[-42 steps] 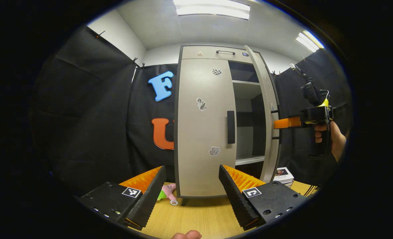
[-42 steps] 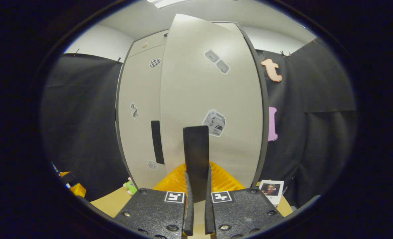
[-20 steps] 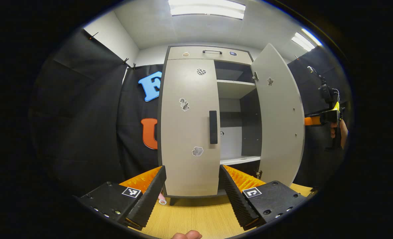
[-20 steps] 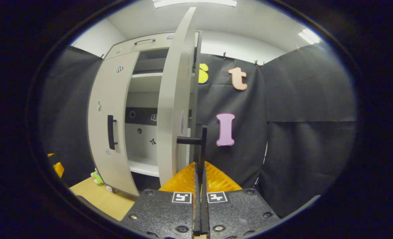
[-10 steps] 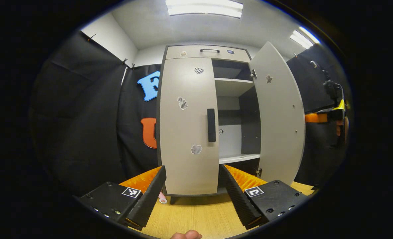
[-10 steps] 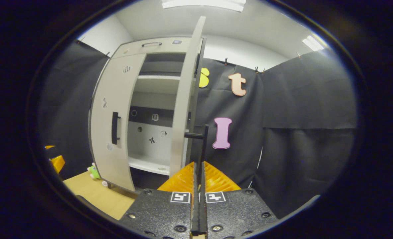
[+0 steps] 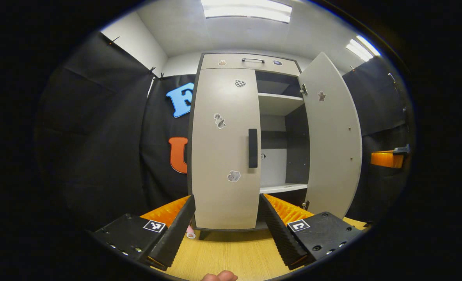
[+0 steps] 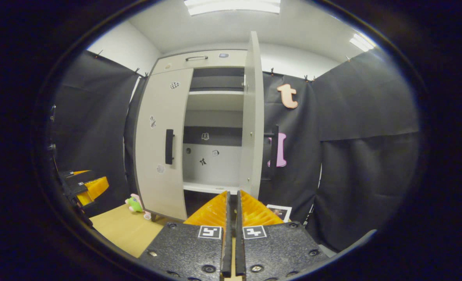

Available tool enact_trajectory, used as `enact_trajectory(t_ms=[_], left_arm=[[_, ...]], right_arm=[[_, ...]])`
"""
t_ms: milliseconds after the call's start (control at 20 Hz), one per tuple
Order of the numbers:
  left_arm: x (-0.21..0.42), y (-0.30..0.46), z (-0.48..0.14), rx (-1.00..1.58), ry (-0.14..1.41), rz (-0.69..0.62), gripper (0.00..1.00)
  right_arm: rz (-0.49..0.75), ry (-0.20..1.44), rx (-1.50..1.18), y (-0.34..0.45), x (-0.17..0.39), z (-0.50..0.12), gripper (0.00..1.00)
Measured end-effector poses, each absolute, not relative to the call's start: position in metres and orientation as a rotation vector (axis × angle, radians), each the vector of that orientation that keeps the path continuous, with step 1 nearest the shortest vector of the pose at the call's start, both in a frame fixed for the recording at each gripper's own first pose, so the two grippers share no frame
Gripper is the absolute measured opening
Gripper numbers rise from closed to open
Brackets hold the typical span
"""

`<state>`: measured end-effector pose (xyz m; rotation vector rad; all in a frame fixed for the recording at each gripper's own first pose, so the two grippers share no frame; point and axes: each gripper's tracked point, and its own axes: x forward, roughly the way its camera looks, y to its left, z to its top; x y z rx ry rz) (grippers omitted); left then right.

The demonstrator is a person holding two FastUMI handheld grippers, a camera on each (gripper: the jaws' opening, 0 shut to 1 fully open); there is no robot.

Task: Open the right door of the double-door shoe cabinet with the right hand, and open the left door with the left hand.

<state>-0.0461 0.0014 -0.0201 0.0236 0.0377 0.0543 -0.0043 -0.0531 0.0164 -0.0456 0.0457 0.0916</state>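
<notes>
We hold the left tongs (image 7: 226,218) wide open and empty over the bench (image 7: 231,255), facing the closed left door (image 7: 225,156) of the shoe cabinet (image 7: 250,62). Our right tongs (image 8: 231,230) are closed with nothing gripped, clear of the handle (image 8: 274,152). Beyond them the right door (image 8: 252,117) stands swung open, showing bare shelves.

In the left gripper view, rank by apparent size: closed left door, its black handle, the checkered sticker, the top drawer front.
1. Closed left door
2. Top drawer front
3. Black handle
4. Checkered sticker
Fisheye distortion shrinks the drawer front, but the order is clear.
</notes>
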Motion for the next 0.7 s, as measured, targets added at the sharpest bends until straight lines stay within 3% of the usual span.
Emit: enact_trajectory(t_ms=[50,100,150,250,350,400,450,600,700], left_arm=[[-0.047,-0.002,-0.019,0.024,0.038,0.047,0.98],[-0.046,-0.004,-0.019,0.026,0.038,0.041,0.98],[-0.046,-0.005,-0.018,0.029,0.036,0.036,0.98],[-0.045,-0.006,-0.014,0.032,0.025,0.033,0.98],[-0.042,-0.01,-0.012,0.028,0.022,0.023,0.98],[-0.041,-0.012,-0.012,0.025,0.023,0.014,0.98],[-0.039,-0.014,-0.011,0.021,0.022,0.01,0.98],[-0.03,-0.02,-0.001,0.011,0.004,-0.011,0.98],[-0.013,-0.029,0.01,0.005,-0.008,-0.042,0.97]], right_arm=[[0.095,0.044,-0.028,-0.051,-0.005,0.015,0.11],[0.101,0.041,-0.019,-0.049,-0.004,0.012,0.3],[0.106,0.046,-0.016,-0.046,-0.004,0.009,0.39],[0.098,0.06,-0.025,-0.046,-0.002,0.004,0.43],[0.084,0.064,-0.031,-0.049,0.0,0.0,0.54],[0.082,0.068,-0.028,-0.048,0.001,-0.002,0.67],[0.085,0.075,-0.02,-0.046,0.001,-0.004,0.7],[0.103,0.099,0.014,-0.042,0.004,-0.011,1.0],[0.107,0.108,0.02,-0.042,0.003,-0.014,1.0]])
